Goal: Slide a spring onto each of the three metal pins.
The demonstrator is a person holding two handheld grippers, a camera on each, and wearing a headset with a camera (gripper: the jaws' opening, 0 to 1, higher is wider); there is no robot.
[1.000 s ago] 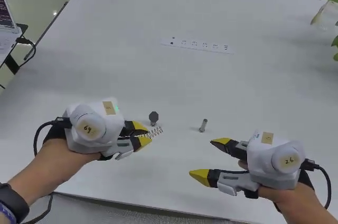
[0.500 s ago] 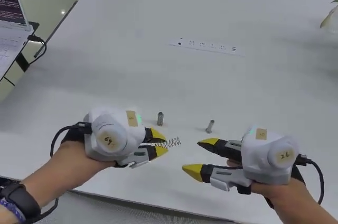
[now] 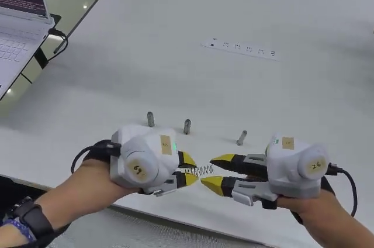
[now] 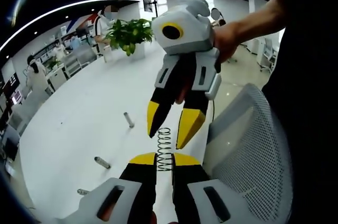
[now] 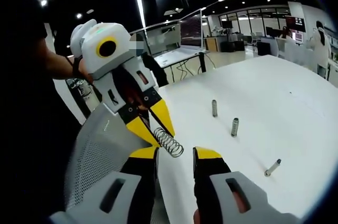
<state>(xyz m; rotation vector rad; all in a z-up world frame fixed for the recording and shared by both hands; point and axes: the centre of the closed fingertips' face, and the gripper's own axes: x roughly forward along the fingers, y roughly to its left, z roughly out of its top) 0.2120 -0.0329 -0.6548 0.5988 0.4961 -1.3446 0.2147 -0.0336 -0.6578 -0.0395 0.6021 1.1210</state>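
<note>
The left gripper [image 3: 191, 169] is clamped on one end of a spring [image 3: 203, 170], which points to the right over the near edge of the white table [image 3: 245, 84]. The right gripper [image 3: 209, 171] faces it with its jaws apart, and the free end of the spring reaches the gap between them. A little farther on the table one metal pin [image 3: 151, 119] and a second pin [image 3: 187, 126] stand upright, and to their right is a third pin [image 3: 241, 138], tilted.

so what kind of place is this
Probably an open-plan office or lab: a big white table with a power strip on it, a laptop beside it, and a potted plant behind.
</note>
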